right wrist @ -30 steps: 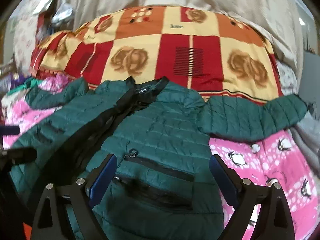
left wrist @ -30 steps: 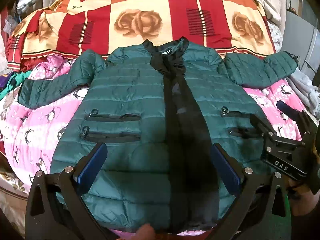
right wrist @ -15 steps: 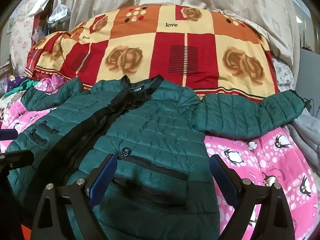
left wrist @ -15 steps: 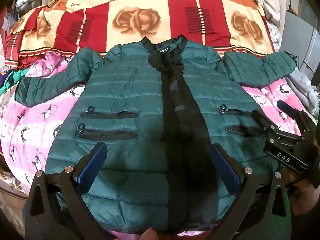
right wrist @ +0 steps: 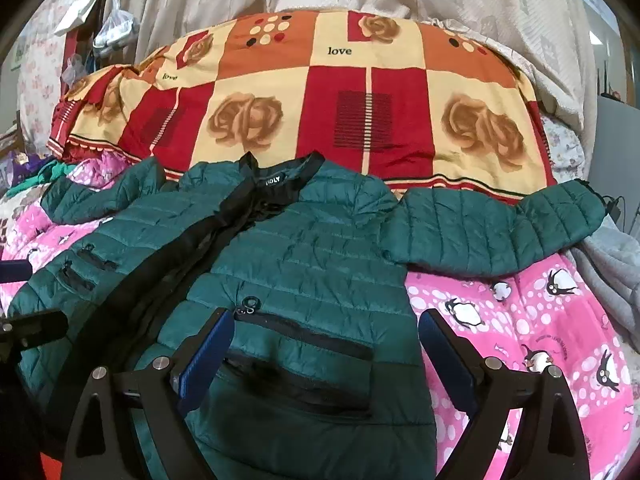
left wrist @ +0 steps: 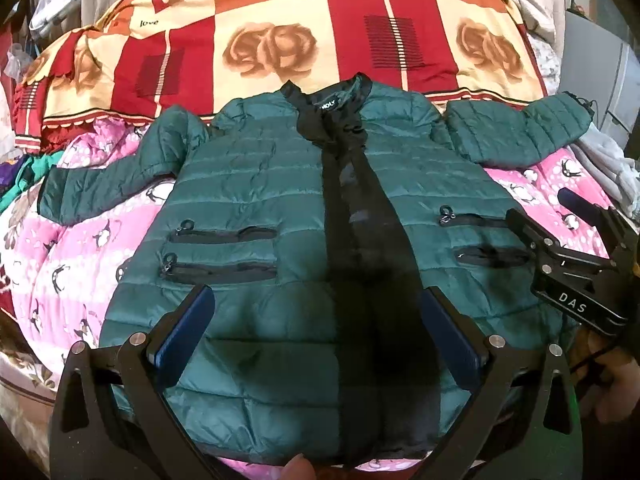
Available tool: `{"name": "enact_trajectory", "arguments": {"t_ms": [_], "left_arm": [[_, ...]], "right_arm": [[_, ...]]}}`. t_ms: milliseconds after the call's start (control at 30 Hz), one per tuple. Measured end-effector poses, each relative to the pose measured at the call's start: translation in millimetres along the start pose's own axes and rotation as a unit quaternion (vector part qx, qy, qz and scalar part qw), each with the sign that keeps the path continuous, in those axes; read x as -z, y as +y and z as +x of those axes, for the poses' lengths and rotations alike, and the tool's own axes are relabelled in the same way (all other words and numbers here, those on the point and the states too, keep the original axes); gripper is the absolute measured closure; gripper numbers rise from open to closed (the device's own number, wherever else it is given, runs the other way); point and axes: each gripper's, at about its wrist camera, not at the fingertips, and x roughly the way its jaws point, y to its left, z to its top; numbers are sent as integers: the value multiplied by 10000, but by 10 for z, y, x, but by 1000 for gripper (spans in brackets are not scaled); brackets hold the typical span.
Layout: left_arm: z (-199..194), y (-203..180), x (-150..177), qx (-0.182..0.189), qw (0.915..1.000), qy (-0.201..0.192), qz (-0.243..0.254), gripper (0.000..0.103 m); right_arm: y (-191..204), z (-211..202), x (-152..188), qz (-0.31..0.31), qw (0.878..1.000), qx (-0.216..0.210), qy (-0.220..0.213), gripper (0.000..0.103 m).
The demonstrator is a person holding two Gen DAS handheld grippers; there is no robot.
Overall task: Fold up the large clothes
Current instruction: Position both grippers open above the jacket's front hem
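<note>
The jacket [left wrist: 256, 184] is quilted, faintly shiny green cloth with a matt black placket. It lies on soft printed pink fabric [right wrist: 536, 320]; the blanket [right wrist: 304, 96] looks smooth woven.

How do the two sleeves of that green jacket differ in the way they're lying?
The left sleeve slopes down toward the near edge of the pink blanket; the right sleeve runs almost straight out sideways. The right sleeve's cuff lies by the patchwork quilt; the left one's does not. Both lie spread, unfolded.
</note>
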Motion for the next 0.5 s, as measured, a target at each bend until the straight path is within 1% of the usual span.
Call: {"name": "enact_trajectory", "arguments": {"t_ms": [100,500], "left_arm": [[-10,13,-14,22,10000,-7,-20,0],[87,45,-4,88,9999,111,-88,0]], "right_arm": [[-12,48,29,2,10000,26,90,11],[-19,74,29,-10,10000,30,90,11]]}}
